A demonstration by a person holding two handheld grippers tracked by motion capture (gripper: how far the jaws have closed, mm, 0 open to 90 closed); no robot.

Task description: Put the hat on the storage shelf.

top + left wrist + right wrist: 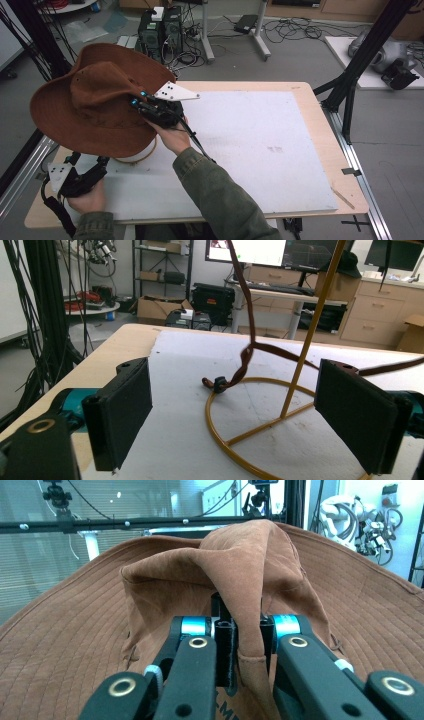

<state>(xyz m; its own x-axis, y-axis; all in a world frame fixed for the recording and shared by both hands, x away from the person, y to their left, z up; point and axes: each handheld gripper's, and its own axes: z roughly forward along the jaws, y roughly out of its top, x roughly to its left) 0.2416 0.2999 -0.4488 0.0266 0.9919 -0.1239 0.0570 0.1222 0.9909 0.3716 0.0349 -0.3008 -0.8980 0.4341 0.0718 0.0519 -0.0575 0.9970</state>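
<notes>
Hat work looks about midway by my reading: you hold the one brown hat up in the air over the desk's left end, above the single gold wire stand, and it is not seated on the stand or resting anywhere yet. Starting at the left, your left tool sits low at the near left corner, jaws spread wide and holding nothing, aimed at the stand's ring base and upright rod, with the hat's one chin cord dangling down to touch the white mat. Moving right, your right tool is pinching a fold of the hat's crown between pressed jaws. Count: one hat, one stand, two tools.
</notes>
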